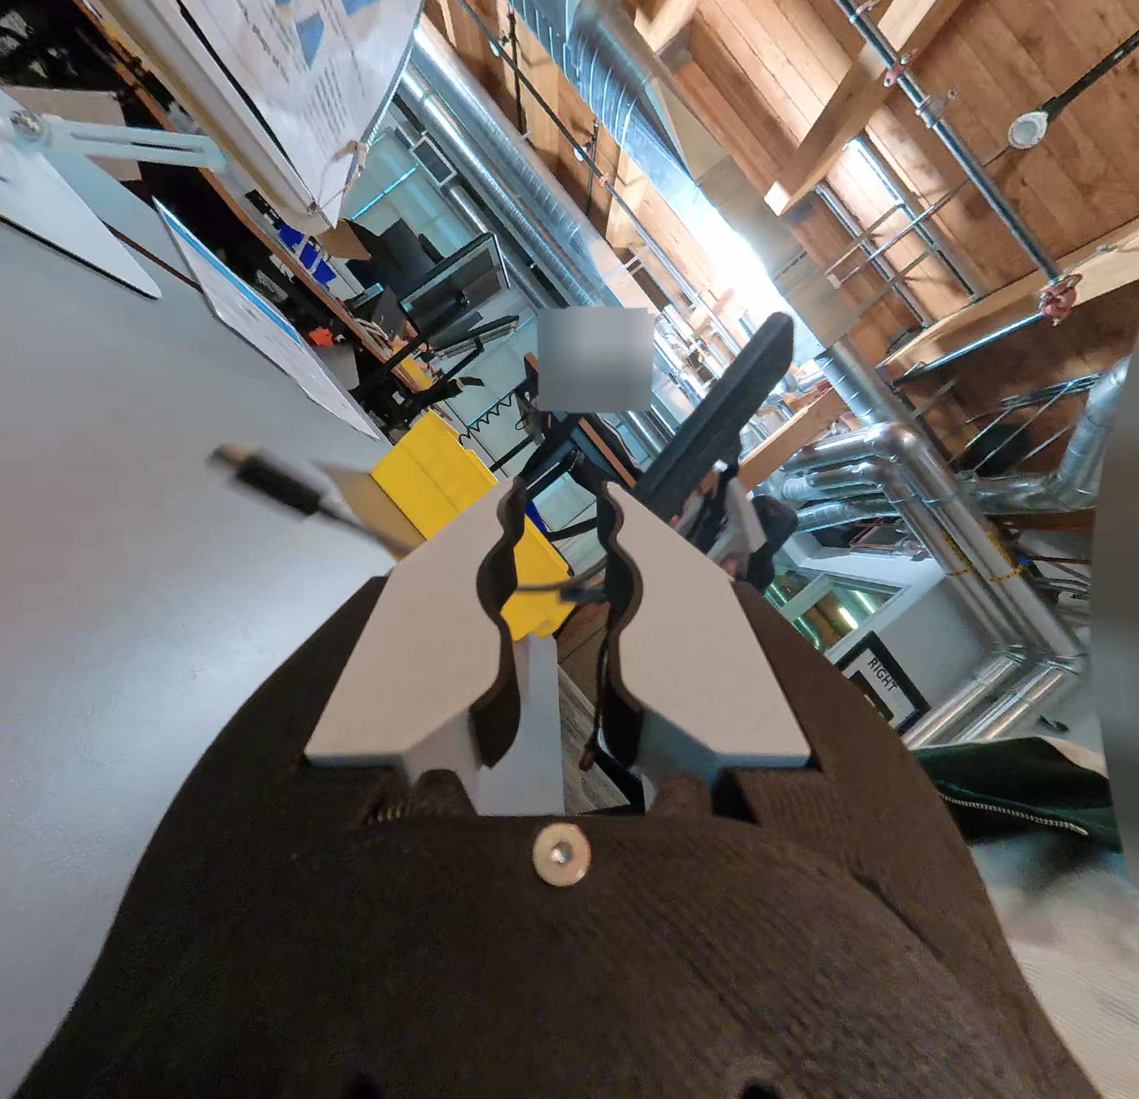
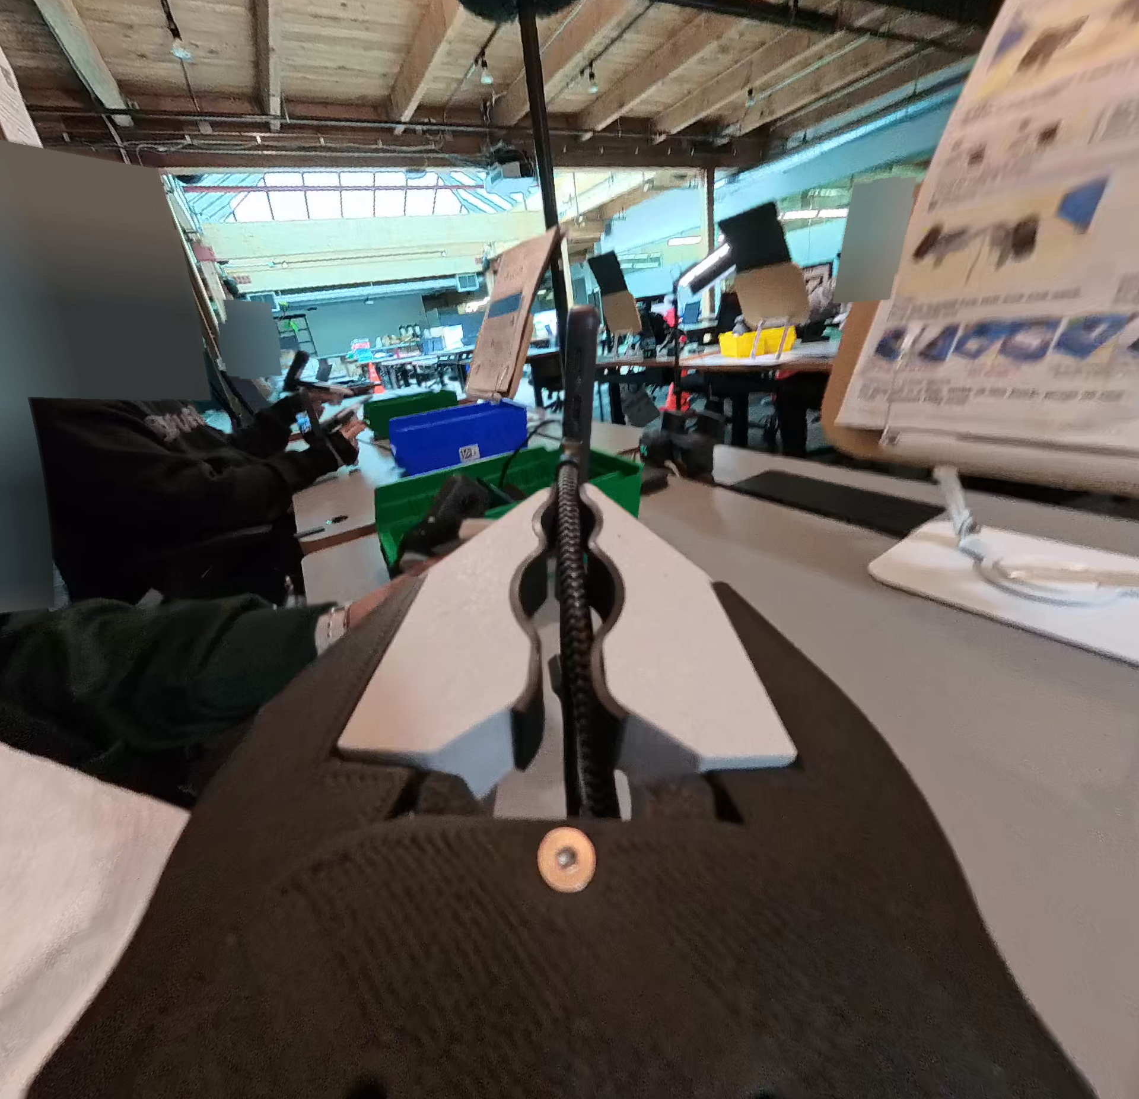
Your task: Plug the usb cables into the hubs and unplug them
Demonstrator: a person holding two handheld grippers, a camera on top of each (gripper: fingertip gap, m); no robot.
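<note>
Right tool [image 2: 570, 505] pinches a black cable [image 2: 573, 582], plug pointing up and away. Left tool [image 1: 564, 496] gapes, empty. Green bin [image 2: 610, 474] holds dark cables.

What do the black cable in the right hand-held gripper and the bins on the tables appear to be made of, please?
The cable looks sheathed in woven fabric or nylon braid: a criss-cross texture runs along it. The blue bin and green bin look like moulded plastic, with smooth, evenly coloured walls. The right hand-held gripper is closed on the cable.
</note>
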